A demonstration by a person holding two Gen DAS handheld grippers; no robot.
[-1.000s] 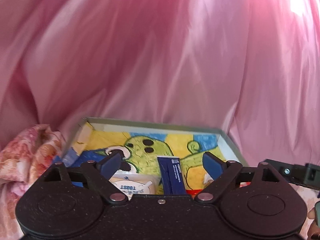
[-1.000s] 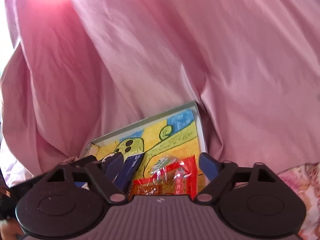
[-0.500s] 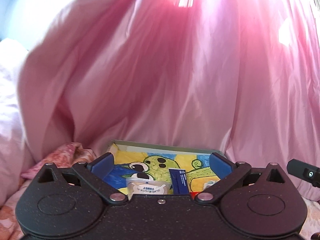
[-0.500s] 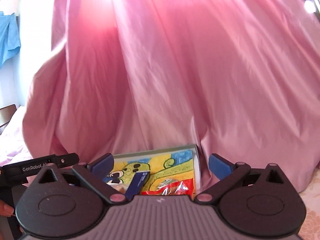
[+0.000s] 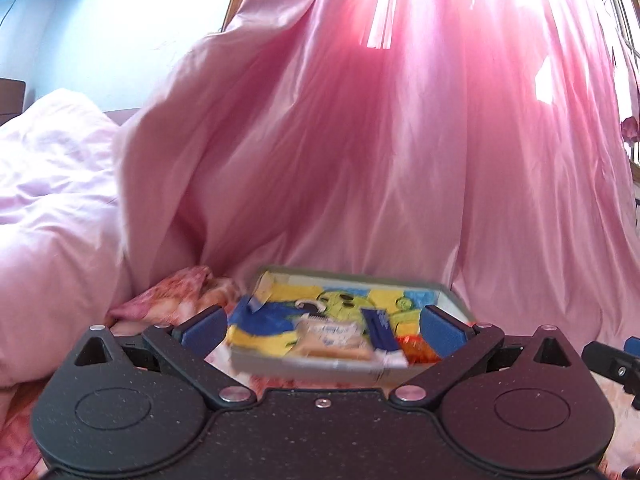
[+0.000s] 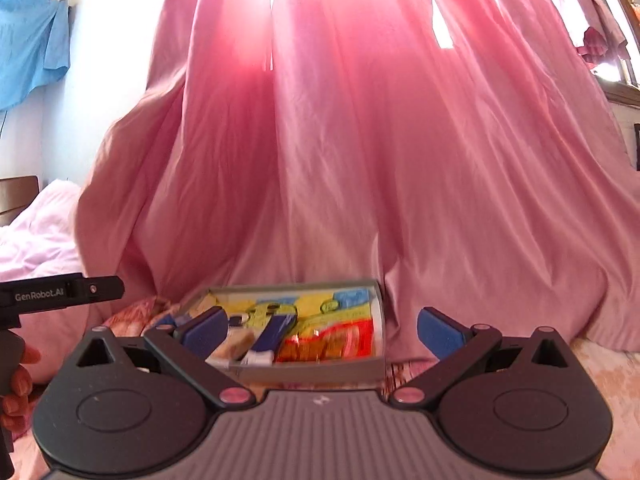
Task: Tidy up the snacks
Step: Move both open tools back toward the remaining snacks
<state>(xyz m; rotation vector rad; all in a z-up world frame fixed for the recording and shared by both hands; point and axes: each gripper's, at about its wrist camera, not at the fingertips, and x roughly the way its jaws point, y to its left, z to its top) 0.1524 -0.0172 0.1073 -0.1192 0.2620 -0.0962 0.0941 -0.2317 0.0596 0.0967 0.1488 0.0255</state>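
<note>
A shallow grey box (image 5: 304, 366) (image 6: 320, 372) with a bright cartoon lining lies on the bed in front of both grippers. Inside it I see a pale toast packet (image 5: 332, 338), a dark blue packet (image 5: 380, 330) (image 6: 274, 334) and red and orange wrappers (image 5: 416, 346) (image 6: 332, 342). My left gripper (image 5: 322, 330) stands open, short of the box, with nothing between its blue pads. My right gripper (image 6: 320, 332) is open too, back from the box's near wall, and holds nothing.
A tall pink curtain (image 5: 380, 140) (image 6: 360, 160) hangs right behind the box. A pink duvet (image 5: 52, 220) is heaped at the left, and floral bedding (image 5: 172, 292) lies under the box. The other gripper's black body (image 6: 60, 292) and a hand (image 6: 18, 384) show at the right wrist view's left edge.
Both grippers have drawn back from the box, which now looks smaller and farther off. Their jaws have spread wider. More curtain, wall and duvet have come into view.
</note>
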